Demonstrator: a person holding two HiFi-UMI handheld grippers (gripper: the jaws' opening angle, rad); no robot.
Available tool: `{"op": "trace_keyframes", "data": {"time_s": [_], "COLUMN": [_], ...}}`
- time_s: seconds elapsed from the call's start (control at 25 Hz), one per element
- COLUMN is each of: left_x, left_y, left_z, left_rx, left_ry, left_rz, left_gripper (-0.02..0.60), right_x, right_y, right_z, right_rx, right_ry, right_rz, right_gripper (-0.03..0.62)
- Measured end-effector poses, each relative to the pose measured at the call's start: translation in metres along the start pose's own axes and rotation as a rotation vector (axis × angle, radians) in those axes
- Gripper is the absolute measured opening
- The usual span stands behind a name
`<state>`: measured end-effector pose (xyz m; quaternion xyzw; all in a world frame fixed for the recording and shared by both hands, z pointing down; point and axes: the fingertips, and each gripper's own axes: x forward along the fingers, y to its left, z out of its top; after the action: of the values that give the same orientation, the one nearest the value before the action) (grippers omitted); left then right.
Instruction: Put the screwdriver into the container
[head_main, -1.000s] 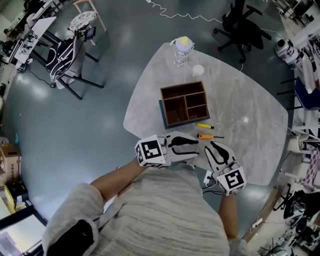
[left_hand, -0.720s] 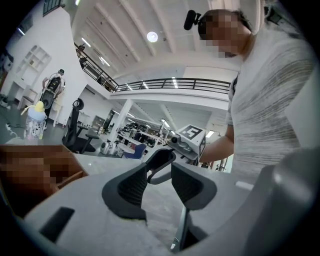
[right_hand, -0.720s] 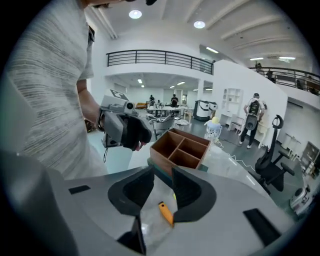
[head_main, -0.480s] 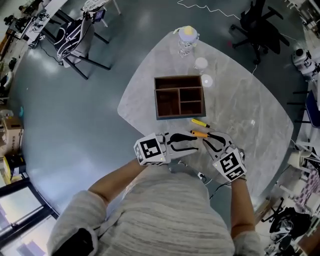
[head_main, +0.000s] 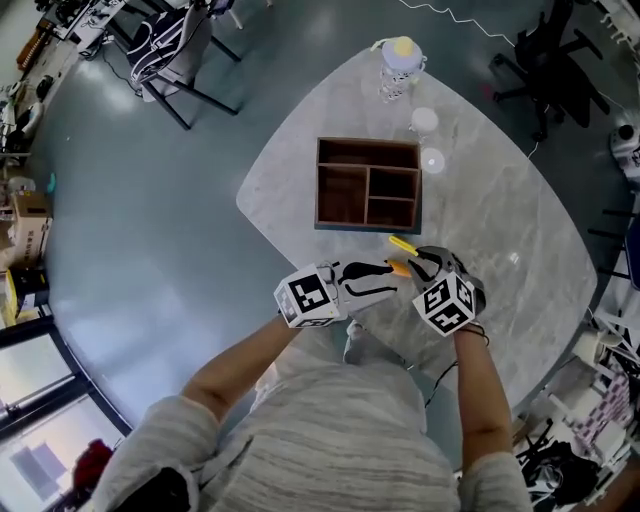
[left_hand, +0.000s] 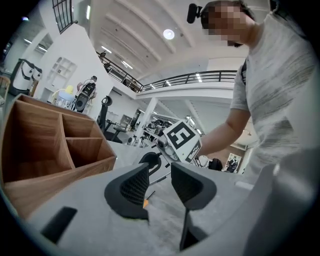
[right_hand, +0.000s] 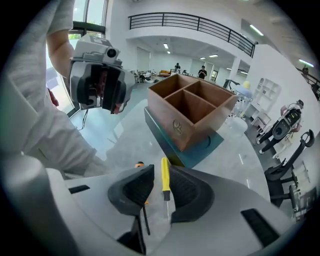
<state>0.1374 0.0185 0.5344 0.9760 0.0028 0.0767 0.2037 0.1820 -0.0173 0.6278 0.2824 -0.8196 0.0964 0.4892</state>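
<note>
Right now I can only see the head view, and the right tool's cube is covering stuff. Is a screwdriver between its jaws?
Observer: Yes. In the right gripper view the yellow screwdriver lies on the table between the right tool's jaws, which have just been opening. The pads don't press on it.
Operator: Where's the orange one?
Observer: The orange screwdriver lies outside the jaws, mostly hidden behind the jaw at that picture's left.
Operator: And the left tool?
Observer: The left tool's jaws stand apart, holding nothing.
</note>
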Motion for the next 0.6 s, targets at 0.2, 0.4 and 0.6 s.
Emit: {"op": "trace_keyframes", "data": {"time_s": [0.2,0.4,0.6], "left_x": [0.004,0.008,0.008], "left_y": [0.012,0.021,0.030], "left_z": [-0.019,-0.032,-0.039], "left_rx": [-0.005,-0.021,-0.026], "left_ry": [0.033,0.063,0.091], "left_rz": [-0.001,-0.011,-0.020], "left_gripper": [0.146,0.146,0.146], "right_x": [0.027,0.047,0.060], "right_y": [-0.003,-0.007,-0.009], "right_z": [-0.012,-0.020,-0.027], "right_rx": [-0.028,-0.032,-0.049], "right_ry": [0.058,0.104,0.148], "right_rz": [0.027,0.033,0.032], "right_gripper": [0.075,0.075,0.075]}}
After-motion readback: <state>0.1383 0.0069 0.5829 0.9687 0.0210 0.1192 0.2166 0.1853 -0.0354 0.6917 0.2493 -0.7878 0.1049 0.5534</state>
